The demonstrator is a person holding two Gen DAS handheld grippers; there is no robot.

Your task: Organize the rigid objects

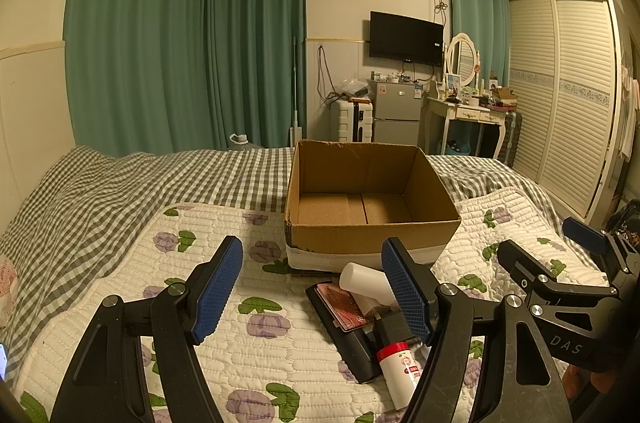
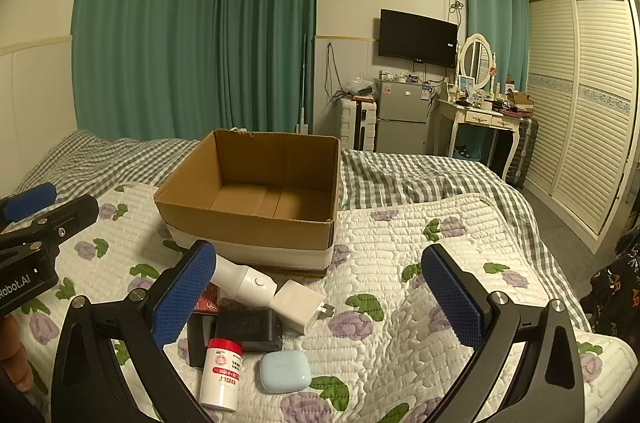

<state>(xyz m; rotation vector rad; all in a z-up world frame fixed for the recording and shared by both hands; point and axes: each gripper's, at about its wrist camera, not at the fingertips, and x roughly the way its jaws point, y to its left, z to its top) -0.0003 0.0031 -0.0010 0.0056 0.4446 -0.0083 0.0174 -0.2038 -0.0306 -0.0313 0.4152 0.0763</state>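
Cardboard box sat empty at 12 o'clock | clutter heaped before it, bottle nearest | both grippers' fingers spread wide, holding nothing

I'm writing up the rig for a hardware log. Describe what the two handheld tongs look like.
Both are alike: the left tongs and right tongs have black, angular frames with triangular cut-outs and silver pivot bolts. Each finger carries a blue pad with a fine dotted texture. White lettering marks the bodies: "DAS" on the right one, "Robot.AI" on the left. No cables or sleeves show.
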